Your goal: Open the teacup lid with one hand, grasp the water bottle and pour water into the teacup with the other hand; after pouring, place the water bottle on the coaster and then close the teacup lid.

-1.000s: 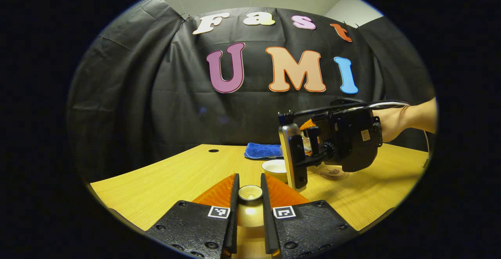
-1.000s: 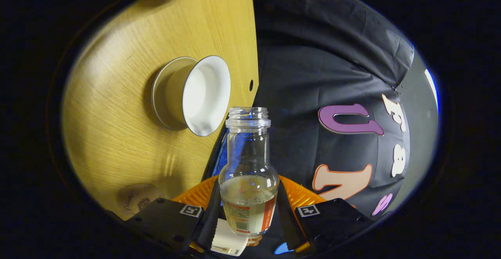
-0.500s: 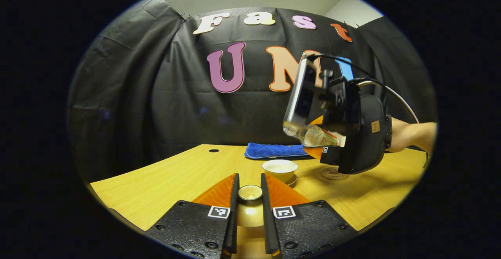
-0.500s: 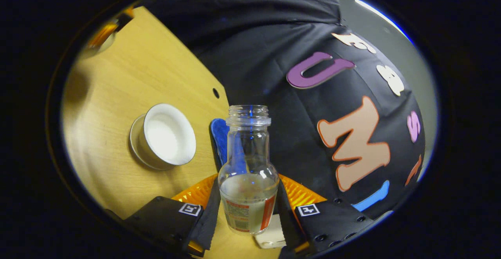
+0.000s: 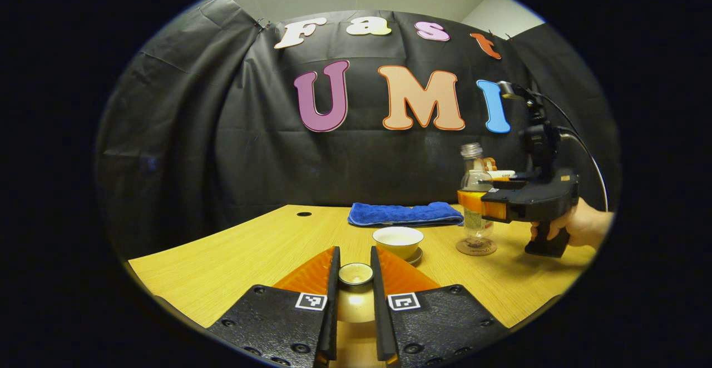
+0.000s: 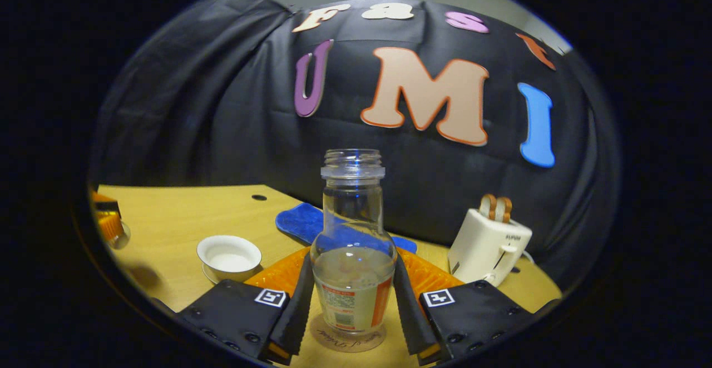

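The teacup lid point(image 5: 356, 273) sits between the fingers of my left gripper point(image 5: 354, 254), which is shut on it low over the table's near side. Uncovered, the white teacup point(image 5: 397, 239) stands on its saucer just beyond, with liquid inside; in the right gripper view the teacup point(image 6: 229, 257) is at the left. My right gripper point(image 6: 352, 263) is shut on the clear water bottle point(image 6: 353, 218), which is upright and partly full. Its base rests on the round coaster point(image 6: 347, 341). From the left gripper view, the right gripper point(image 5: 473, 200), bottle point(image 5: 471, 159) and coaster point(image 5: 476, 247) lie right of the cup.
A folded blue towel point(image 5: 406, 213) lies behind the teacup by the booth wall. A white toaster point(image 6: 489, 245) stands at the table's back right. A hand point(image 5: 578, 229) holds the right gripper's handle. A small hole point(image 5: 303, 213) marks the tabletop point(image 5: 250, 245) at the back left.
The right gripper has swung the bottle from tilted over the teacup back to upright, moved right and lowered it onto the coaster. The left gripper has kept still with the lid.
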Motion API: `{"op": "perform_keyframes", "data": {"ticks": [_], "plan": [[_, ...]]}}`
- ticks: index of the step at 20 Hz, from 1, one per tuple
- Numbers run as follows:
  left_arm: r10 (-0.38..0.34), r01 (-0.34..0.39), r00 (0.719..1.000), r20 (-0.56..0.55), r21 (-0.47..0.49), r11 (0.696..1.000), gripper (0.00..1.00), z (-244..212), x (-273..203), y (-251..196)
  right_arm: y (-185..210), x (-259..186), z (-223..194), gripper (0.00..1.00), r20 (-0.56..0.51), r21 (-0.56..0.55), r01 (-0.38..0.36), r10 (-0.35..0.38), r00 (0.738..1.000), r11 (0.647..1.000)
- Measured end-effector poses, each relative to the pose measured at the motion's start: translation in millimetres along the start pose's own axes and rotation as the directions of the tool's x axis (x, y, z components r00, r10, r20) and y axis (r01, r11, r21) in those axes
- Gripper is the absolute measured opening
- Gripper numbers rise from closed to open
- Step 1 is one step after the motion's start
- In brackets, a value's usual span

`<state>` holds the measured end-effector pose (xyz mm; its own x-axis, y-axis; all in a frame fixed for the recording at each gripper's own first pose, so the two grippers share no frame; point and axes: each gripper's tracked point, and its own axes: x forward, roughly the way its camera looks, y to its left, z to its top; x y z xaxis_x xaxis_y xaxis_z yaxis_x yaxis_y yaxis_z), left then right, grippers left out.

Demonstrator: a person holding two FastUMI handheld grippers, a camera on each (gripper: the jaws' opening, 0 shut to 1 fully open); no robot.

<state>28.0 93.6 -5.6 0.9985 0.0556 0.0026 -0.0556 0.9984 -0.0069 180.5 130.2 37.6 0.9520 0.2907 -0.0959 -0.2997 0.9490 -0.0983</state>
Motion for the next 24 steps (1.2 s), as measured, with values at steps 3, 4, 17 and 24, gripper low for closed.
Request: {"op": "perform_keyframes", "data": {"ticks": [3,4,17,24], "plan": [[0.002,-0.002,1.0,0.0,0.0,1.0,0.25,1.1,-0.6,-0.5,-15.9,-4.0,-8.0,0.73,0.028,0.091,0.039,-0.042,0.999,0.995],[0.002,-0.002,1.0,0.0,0.001,1.0,0.25,0.6,-1.0,-0.5,-15.5,-2.5,-15.2,0.74,0.013,0.103,0.044,-0.045,0.999,0.994],[0.005,-0.005,1.0,-0.001,0.0,1.0,0.25,1.8,-2.5,-0.7,-20.3,-0.8,-22.9,0.73,0.044,0.128,0.07,-0.076,0.996,0.989],[0.01,-0.01,1.0,-0.001,0.001,1.0,0.25,1.2,-1.0,1.0,-26.9,-5.9,-24.0,0.94,0.052,0.122,0.137,-0.144,0.988,0.983]]}}
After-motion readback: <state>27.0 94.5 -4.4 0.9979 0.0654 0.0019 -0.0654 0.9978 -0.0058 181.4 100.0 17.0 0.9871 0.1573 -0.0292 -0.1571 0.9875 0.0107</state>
